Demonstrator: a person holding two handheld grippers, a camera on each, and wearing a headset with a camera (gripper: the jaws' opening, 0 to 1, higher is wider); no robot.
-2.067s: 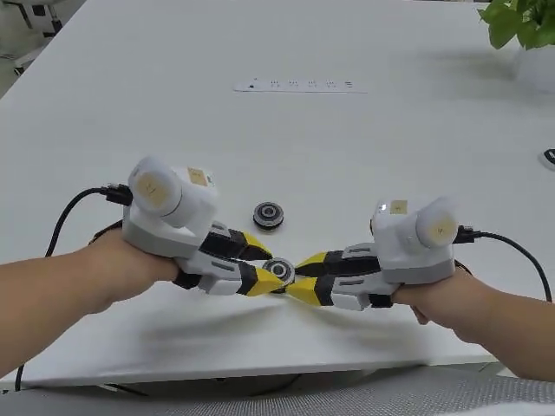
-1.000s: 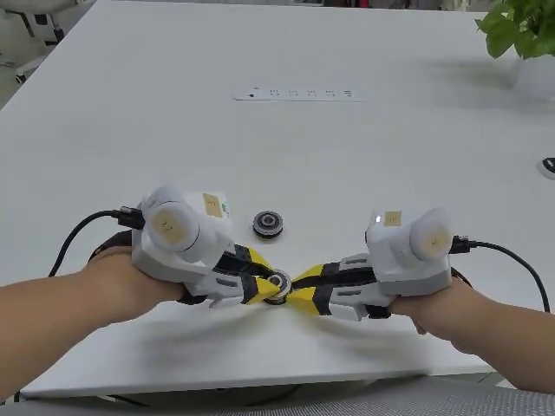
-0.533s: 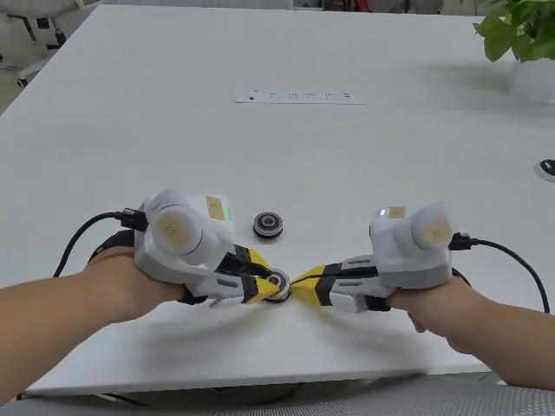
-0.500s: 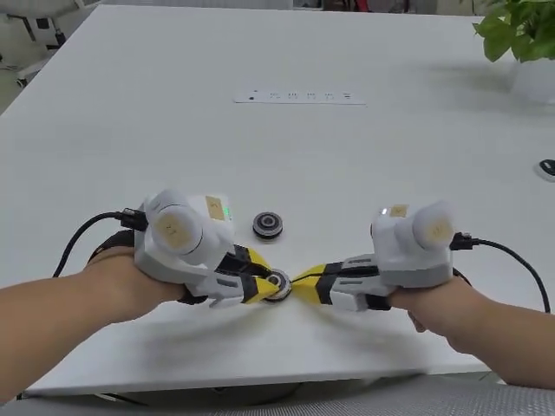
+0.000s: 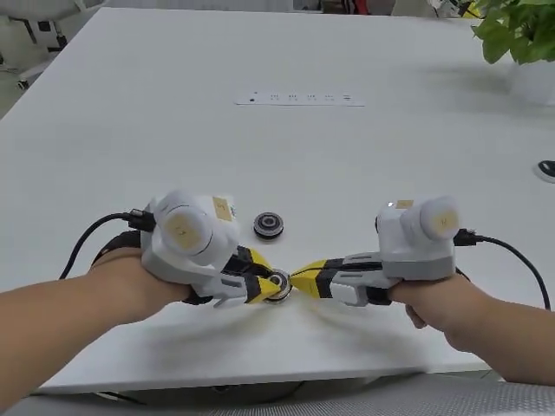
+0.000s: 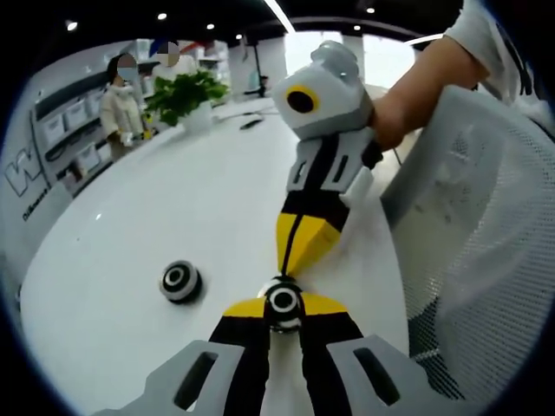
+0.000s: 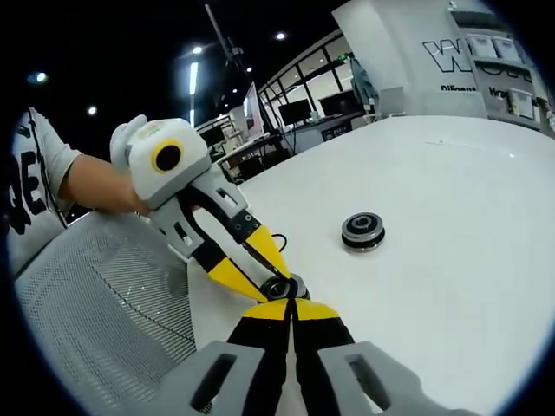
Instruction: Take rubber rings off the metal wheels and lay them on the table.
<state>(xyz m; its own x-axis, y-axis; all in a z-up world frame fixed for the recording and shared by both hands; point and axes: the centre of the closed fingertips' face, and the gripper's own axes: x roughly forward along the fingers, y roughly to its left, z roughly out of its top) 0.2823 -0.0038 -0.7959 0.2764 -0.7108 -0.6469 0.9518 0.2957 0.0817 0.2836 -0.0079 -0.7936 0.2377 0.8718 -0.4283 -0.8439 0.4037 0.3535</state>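
Observation:
A small metal wheel with a black rubber ring is held just above the white table near its front edge. My left gripper is shut on it, and its yellow tips clamp the wheel from both sides. My right gripper comes in from the opposite side. Its tips are pressed together at the rim of the wheel, seemingly pinching the rubber ring. A second wheel with its ring on lies flat on the table just beyond the grippers.
A white power strip lies far back at the table's middle. A potted plant stands at the far right corner, and a small dark object sits at the right edge. A mesh chair is behind the front edge.
The right gripper's jaws, slightly apart two seconds ago, have come together at the wheel's rim. The left gripper has rolled a little while keeping its hold. The second wheel has not moved.

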